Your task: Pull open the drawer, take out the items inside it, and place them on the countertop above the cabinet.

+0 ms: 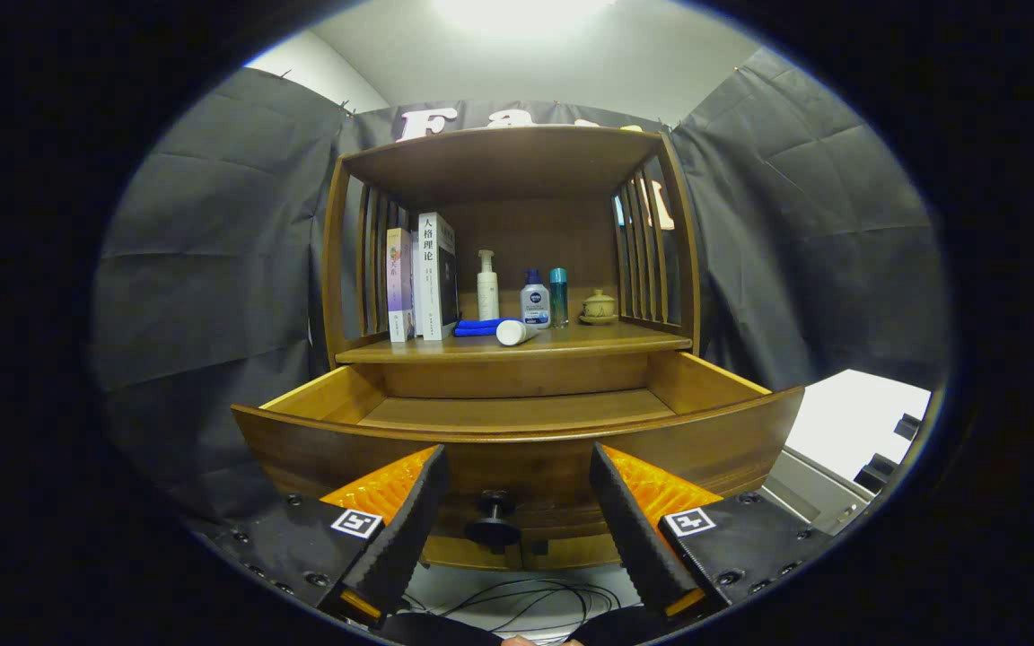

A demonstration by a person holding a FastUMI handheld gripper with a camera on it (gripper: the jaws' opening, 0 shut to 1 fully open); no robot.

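We see the wooden drawer (517,449) pulled open, its knob (494,520) between the gripper (517,471) fingers, spread wide, holding nothing.

The drawer (517,422) sticks out under the countertop (517,345). On top, books (423,278) stand left of the bottles (526,296), a pot (599,307) at the right.

The gripper (517,525) fingers stand apart either side of the knob (493,520).

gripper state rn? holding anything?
Gripper: open, holding nothing. Its fingers straddle the drawer knob without touching it; the drawer is pulled out.
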